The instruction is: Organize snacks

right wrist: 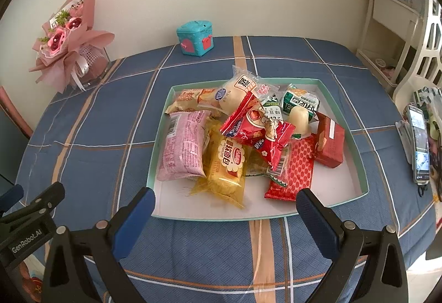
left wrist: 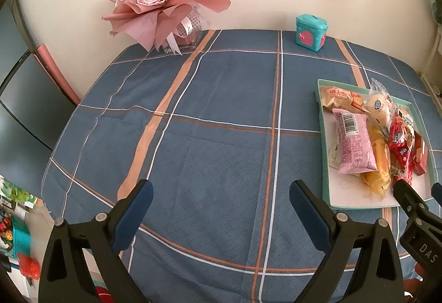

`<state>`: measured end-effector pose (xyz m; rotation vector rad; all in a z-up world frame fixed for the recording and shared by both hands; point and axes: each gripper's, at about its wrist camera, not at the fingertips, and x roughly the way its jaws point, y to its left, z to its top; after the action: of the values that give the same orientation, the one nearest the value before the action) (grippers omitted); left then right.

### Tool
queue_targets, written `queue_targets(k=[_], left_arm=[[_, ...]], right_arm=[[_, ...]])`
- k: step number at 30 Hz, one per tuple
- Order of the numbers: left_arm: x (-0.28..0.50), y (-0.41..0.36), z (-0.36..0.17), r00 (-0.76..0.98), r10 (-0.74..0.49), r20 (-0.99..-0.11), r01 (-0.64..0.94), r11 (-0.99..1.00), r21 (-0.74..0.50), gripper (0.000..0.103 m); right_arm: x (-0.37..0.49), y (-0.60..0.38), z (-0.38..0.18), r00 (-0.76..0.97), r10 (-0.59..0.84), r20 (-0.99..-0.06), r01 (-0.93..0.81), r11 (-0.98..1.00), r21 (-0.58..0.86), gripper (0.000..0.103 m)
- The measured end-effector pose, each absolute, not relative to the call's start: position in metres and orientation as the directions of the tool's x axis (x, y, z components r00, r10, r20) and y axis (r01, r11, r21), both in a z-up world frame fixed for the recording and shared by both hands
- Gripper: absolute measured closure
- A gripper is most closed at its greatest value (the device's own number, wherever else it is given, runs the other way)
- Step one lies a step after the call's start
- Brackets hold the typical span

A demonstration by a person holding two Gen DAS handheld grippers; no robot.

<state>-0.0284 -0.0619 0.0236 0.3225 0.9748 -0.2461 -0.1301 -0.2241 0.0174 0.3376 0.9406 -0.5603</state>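
Both pairs of jaws stand wide and hold nothing. The right gripper (right wrist: 225,209) hovers just before the near rim of the tray (right wrist: 359,162); the left gripper (left wrist: 221,203) hangs over bare tablecloth (left wrist: 221,109) to the tray's left. The snacks (right wrist: 240,134) all lie inside the tray, but heaped and overlapping, so gathering looks done and sorting remains. Behind the tray stand a teal box (right wrist: 196,37) and a bouquet (right wrist: 66,40); a phone (right wrist: 420,142) lies to its right. Nothing blocks the reach.
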Motion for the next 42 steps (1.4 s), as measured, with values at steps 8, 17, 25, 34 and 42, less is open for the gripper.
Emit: queue_targets(k=[8,17,25,34,42], left_arm=[[-0.028,-0.063,0.023,0.540,-0.060,-0.840,0.343,0.927,0.155,0.004],[-0.025,-0.063,0.020,0.537,-0.057,-0.842,0.339,0.928,0.153,0.004],[-0.019,-0.061,0.012,0.522,-0.051,-0.851,0.333,0.931,0.149,0.004],[-0.014,-0.062,0.004,0.508,-0.051,-0.860,0.331,0.933,0.140,0.004],[-0.010,-0.064,-0.005,0.492,-0.047,-0.869,0.336,0.931,0.140,0.004]], right_arm=[[-0.128,-0.222,0.017,0.462,-0.308,-0.832,0.582,0.813,0.023,0.000],[-0.125,-0.223,0.013,0.453,-0.310,-0.836,0.582,0.813,0.014,0.000],[-0.121,-0.223,0.007,0.439,-0.305,-0.845,0.577,0.817,0.006,0.000],[-0.118,-0.227,-0.002,0.423,-0.298,-0.856,0.577,0.817,0.001,0.000],[-0.115,-0.229,-0.009,0.408,-0.294,-0.864,0.577,0.817,-0.005,0.000]])
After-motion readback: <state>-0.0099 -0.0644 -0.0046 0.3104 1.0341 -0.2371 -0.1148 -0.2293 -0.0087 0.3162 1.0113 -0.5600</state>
